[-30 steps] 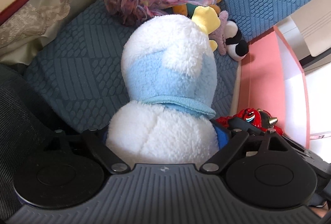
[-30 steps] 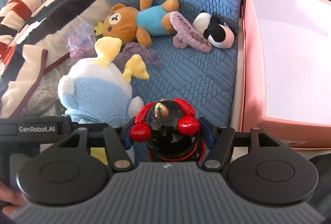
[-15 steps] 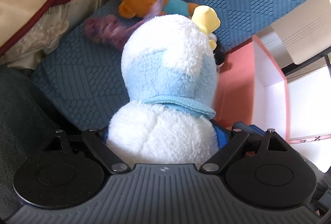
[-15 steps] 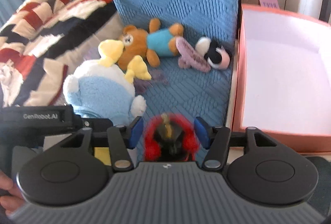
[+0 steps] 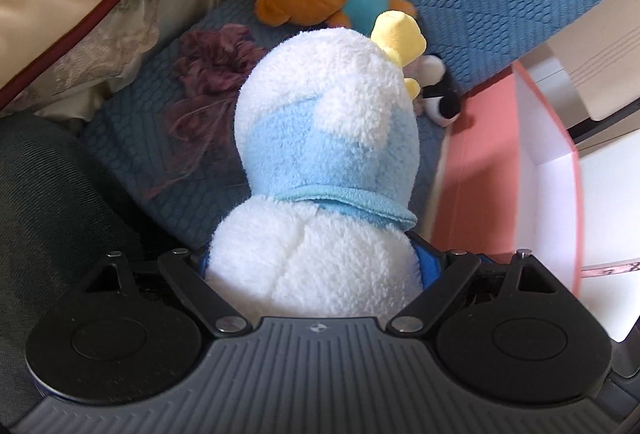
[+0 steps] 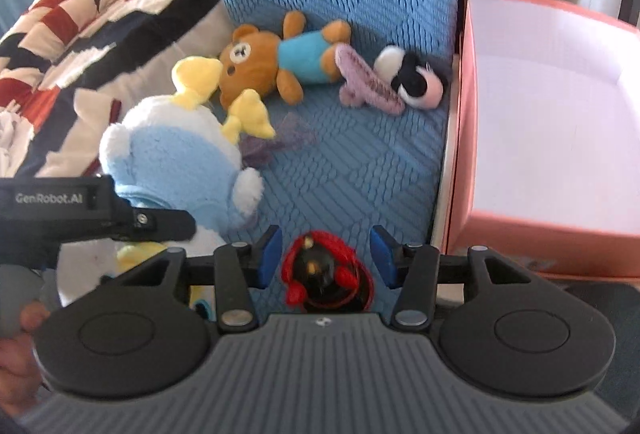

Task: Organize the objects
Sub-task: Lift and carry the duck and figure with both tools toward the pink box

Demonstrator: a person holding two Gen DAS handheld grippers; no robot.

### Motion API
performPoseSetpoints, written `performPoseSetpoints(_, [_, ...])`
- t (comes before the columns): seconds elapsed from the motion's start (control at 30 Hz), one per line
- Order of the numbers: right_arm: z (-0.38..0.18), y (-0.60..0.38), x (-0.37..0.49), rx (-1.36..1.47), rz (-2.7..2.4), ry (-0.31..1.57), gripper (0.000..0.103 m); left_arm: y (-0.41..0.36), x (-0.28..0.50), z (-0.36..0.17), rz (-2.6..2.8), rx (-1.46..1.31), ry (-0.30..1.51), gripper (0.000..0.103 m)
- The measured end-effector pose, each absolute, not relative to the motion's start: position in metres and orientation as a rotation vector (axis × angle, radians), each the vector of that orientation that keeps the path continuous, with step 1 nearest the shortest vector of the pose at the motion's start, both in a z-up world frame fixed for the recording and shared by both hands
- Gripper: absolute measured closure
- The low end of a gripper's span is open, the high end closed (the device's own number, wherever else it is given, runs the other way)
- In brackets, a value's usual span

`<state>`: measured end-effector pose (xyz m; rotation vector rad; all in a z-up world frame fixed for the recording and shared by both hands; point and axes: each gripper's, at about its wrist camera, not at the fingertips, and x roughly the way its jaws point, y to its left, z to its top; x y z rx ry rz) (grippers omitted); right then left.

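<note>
Pinching white-and-blue plush [image 5: 324, 161], left jaws, long axis pointing away | right jaws closing, gapped around red-black toy [image 6: 326, 270]

Panda plush [image 5: 439, 95] half hidden behind duck plush [image 5: 328, 137]

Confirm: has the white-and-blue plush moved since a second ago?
Yes. In the right wrist view the white-and-blue plush has gone up toward the brown bear: its yellow feet now overlap the bear's head, where earlier they sat below it.
</note>
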<state>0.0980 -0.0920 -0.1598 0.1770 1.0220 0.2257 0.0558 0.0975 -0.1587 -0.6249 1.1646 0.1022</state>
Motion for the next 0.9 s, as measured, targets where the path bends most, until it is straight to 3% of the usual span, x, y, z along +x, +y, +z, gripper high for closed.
performPoseSetpoints(0.1, [-0.165,-0.089,0.097,0.179,0.242,1.039,0.047,0.105,0.052,-0.162,0.122,-0.626,1.169,0.013])
performPoseSetpoints(0.17, [-0.169,-0.085,0.098,0.178,0.262,1.053,0.035,0.109,0.053,-0.165,0.131,-0.627,1.170,0.013])
performPoseSetpoints(0.23, [-0.174,-0.080,0.101,0.164,0.270,1.059,0.032,0.112,0.053,-0.168,0.140,-0.624,1.174,0.013])
performPoseSetpoints(0.77, [-0.214,-0.063,0.110,0.102,0.249,1.096,0.033,0.113,0.050,-0.174,0.171,-0.595,1.180,0.013])
performPoseSetpoints(0.8, [-0.216,-0.064,0.110,0.107,0.247,1.105,0.034,0.113,0.050,-0.175,0.172,-0.597,1.181,0.013])
performPoseSetpoints(0.83, [-0.219,-0.065,0.111,0.117,0.246,1.118,0.042,0.112,0.050,-0.175,0.172,-0.599,1.183,0.013])
performPoseSetpoints(0.9, [-0.221,-0.066,0.110,0.127,0.259,1.115,0.043,0.111,0.049,-0.174,0.171,-0.597,1.182,0.013])
